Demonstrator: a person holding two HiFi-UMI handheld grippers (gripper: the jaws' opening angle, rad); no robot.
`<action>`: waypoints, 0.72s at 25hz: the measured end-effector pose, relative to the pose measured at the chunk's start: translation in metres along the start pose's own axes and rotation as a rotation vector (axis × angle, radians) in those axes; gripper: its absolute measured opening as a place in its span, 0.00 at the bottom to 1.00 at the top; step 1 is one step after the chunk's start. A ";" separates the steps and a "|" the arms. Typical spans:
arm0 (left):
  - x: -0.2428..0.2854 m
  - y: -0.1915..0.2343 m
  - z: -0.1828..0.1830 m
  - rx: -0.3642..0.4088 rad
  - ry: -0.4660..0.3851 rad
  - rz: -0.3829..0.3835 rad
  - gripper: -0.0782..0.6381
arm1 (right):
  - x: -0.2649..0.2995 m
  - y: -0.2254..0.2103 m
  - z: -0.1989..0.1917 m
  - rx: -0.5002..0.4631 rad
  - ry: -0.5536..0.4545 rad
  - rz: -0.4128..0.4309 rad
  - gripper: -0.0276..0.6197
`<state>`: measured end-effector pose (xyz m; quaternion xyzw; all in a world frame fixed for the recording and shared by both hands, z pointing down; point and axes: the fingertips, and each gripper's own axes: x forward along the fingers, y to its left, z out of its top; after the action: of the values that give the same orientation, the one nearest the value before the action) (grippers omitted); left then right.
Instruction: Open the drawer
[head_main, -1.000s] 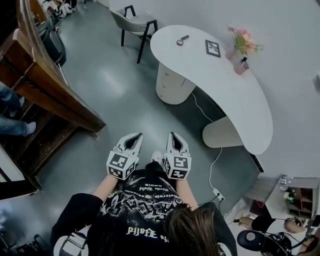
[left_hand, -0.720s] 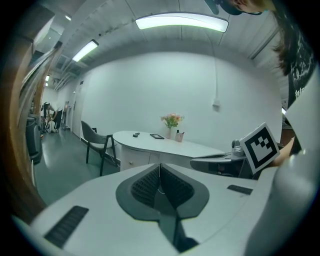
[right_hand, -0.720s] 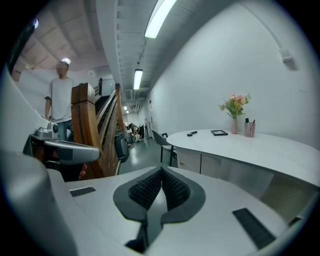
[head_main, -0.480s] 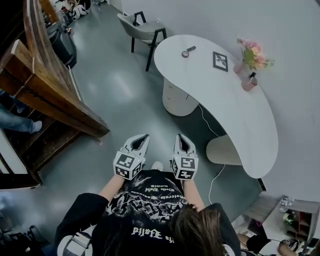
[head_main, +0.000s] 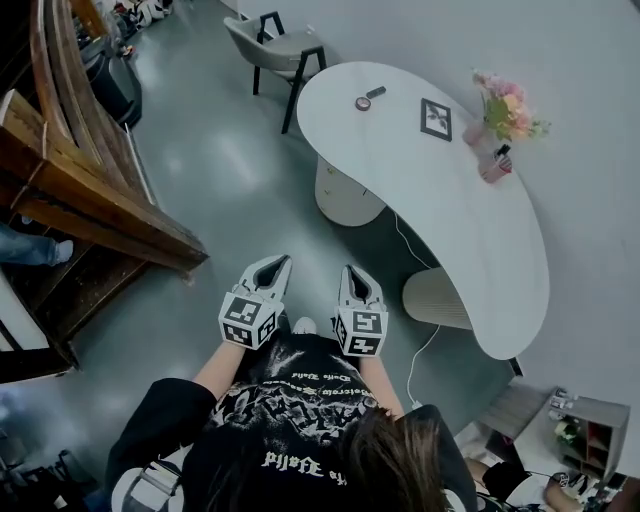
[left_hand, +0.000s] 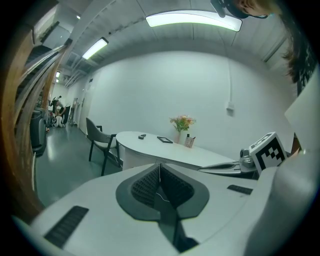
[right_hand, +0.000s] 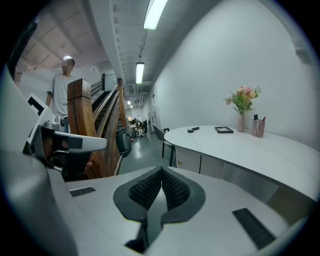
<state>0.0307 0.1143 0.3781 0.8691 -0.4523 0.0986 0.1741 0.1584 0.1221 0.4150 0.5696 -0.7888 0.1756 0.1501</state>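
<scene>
The drawer unit (head_main: 345, 195) is a pale rounded pedestal under the left end of a curved white desk (head_main: 450, 220). In the right gripper view its front (right_hand: 190, 161) shows a small knob; I cannot tell how far any drawer stands out. My left gripper (head_main: 268, 268) and right gripper (head_main: 352, 276) hang side by side in front of the person's chest, above the grey floor and well short of the desk. Both are shut with nothing between the pads. The left gripper's jaws (left_hand: 160, 167) and the right gripper's jaws (right_hand: 161, 172) meet along a thin line.
On the desk lie a small dark object (head_main: 368, 98), a framed marker (head_main: 436, 118), a vase of flowers (head_main: 505, 105) and a pen cup (head_main: 490, 166). A chair (head_main: 270, 42) stands beyond the desk's end. A wooden staircase (head_main: 90, 190) runs along the left. A cable (head_main: 425, 345) trails across the floor.
The desk, chair and staircase have shifted in the head view as the person walks. Both grippers have travelled along side by side and stayed shut.
</scene>
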 end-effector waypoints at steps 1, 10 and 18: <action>0.004 0.005 0.003 0.004 -0.003 0.009 0.14 | 0.002 -0.002 0.002 0.002 0.001 -0.004 0.08; 0.054 0.029 0.009 0.023 0.023 -0.064 0.14 | 0.033 -0.023 -0.004 0.048 0.050 -0.082 0.08; 0.101 0.083 0.032 0.024 0.051 -0.158 0.14 | 0.093 -0.018 0.030 0.073 0.056 -0.152 0.08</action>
<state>0.0207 -0.0181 0.3996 0.9013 -0.3768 0.1121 0.1823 0.1460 0.0247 0.4311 0.6280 -0.7317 0.2080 0.1640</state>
